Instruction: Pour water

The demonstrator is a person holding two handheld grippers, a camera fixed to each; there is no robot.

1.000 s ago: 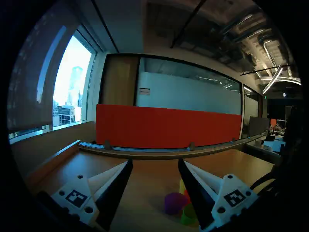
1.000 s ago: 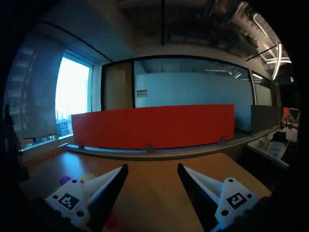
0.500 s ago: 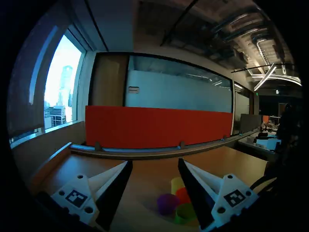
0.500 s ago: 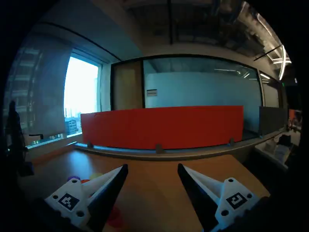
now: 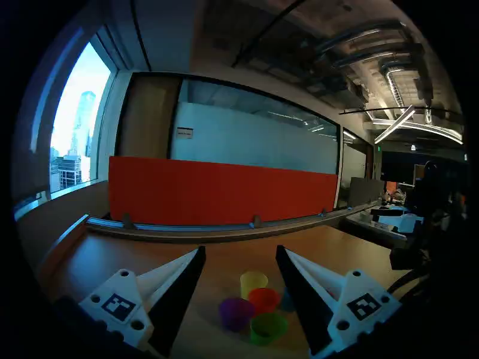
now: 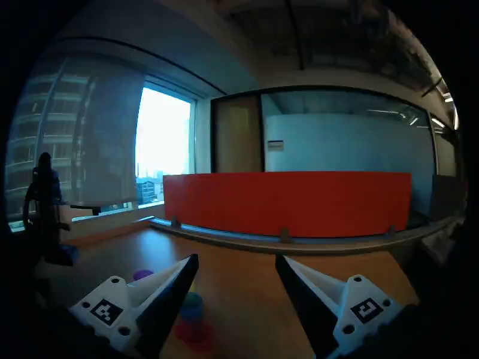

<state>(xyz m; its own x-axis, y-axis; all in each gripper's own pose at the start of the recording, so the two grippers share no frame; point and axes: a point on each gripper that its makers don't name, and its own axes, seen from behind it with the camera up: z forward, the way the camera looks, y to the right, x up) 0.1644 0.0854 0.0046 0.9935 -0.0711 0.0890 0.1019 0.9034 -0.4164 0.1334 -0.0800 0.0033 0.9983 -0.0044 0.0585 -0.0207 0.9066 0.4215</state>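
- Both claws are up over the wooden desk [image 5: 335, 245], and the cluster of small coloured cups is the business end of this pour.
- The left gripper [image 5: 239, 250] has its jaws spread wide with nothing between them. The cups sit low in its frame, just beyond the fingertips.
- In the left gripper view the yellow cup [image 5: 253, 281] stands farthest back, the red cup [image 5: 263, 298] is just in front of it, and the purple cup [image 5: 235, 312] and green cup [image 5: 267, 327] are nearest. They are packed close, some touching.
- The right gripper [image 6: 236, 258] is also gaping wide and carrying nothing. A blue cup [image 6: 191, 306] peeks out beside its left finger, low in the frame.
- My read is that this is the reach, with no cup picked yet. Which cup holds water can't be told from here.
- To do it well, dip the nose down so the chosen cup sits square between the fingers, not off to one side.
- Pick a cup on the edge of the huddle, since a finger pushed into the middle looks likely to knock its neighbours.
- Close on the cup wall partway up, gently, as these look light and easy to squash or tip.
- Lift straight up and level before any tilt.
- The red divider panel [image 5: 221, 191] at the back is well apart, so there's room to work.
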